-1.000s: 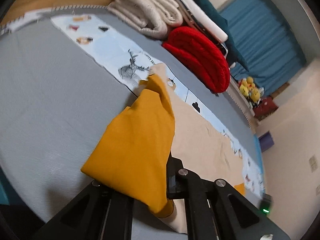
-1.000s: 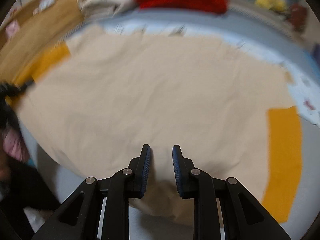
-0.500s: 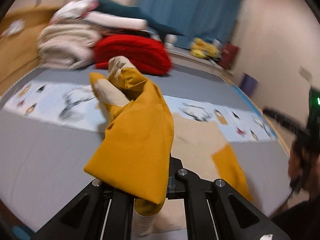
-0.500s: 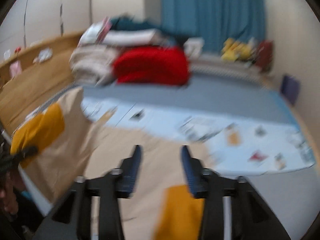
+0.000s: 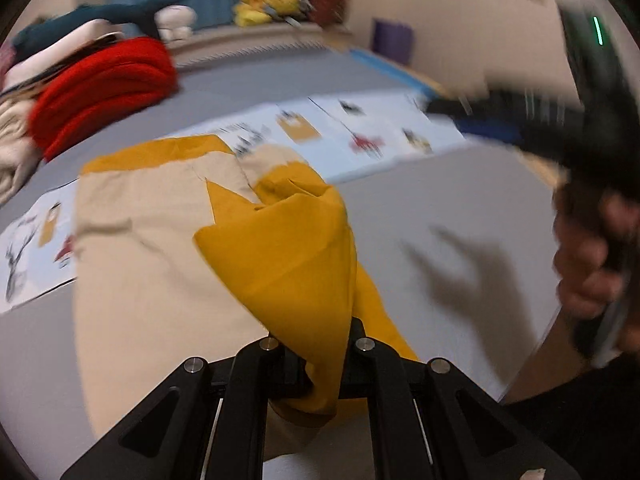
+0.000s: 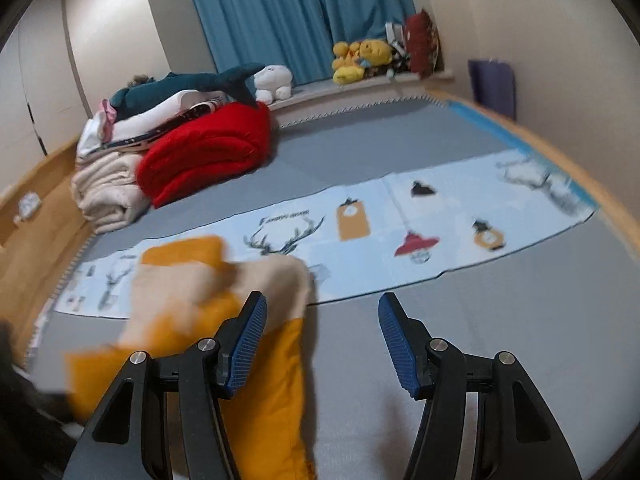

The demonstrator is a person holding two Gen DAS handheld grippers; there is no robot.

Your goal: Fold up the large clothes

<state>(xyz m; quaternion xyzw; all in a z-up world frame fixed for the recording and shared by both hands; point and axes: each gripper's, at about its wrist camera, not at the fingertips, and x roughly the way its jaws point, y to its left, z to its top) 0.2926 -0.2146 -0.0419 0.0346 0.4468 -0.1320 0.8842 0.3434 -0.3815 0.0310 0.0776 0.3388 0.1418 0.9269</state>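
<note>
A large beige garment (image 5: 152, 240) with mustard-yellow panels lies on the grey mat (image 5: 460, 200). My left gripper (image 5: 316, 344) is shut on a bunched mustard corner (image 5: 288, 248) of it, lifted above the cloth and draped over the jaws. In the right wrist view the garment (image 6: 224, 280) sits at lower left, blurred, with a mustard strip (image 6: 272, 392) under the left finger. My right gripper (image 6: 322, 344) stands open above the mat with nothing between its blue pads (image 6: 400, 344). In the left wrist view it is a dark blur held by a hand (image 5: 592, 264) at the right.
A light-blue printed cloth strip (image 6: 440, 208) runs across the mat behind the garment. A red blanket (image 6: 208, 148), a cream blanket (image 6: 108, 188) and a plush shark (image 6: 180, 88) are piled at the back left. Plush toys (image 6: 360, 60) sit below blue curtains.
My left gripper has swung the mustard corner across, so the garment now lies doubled over. My right gripper has opened, let go of the beige cloth and lifted away to the right.
</note>
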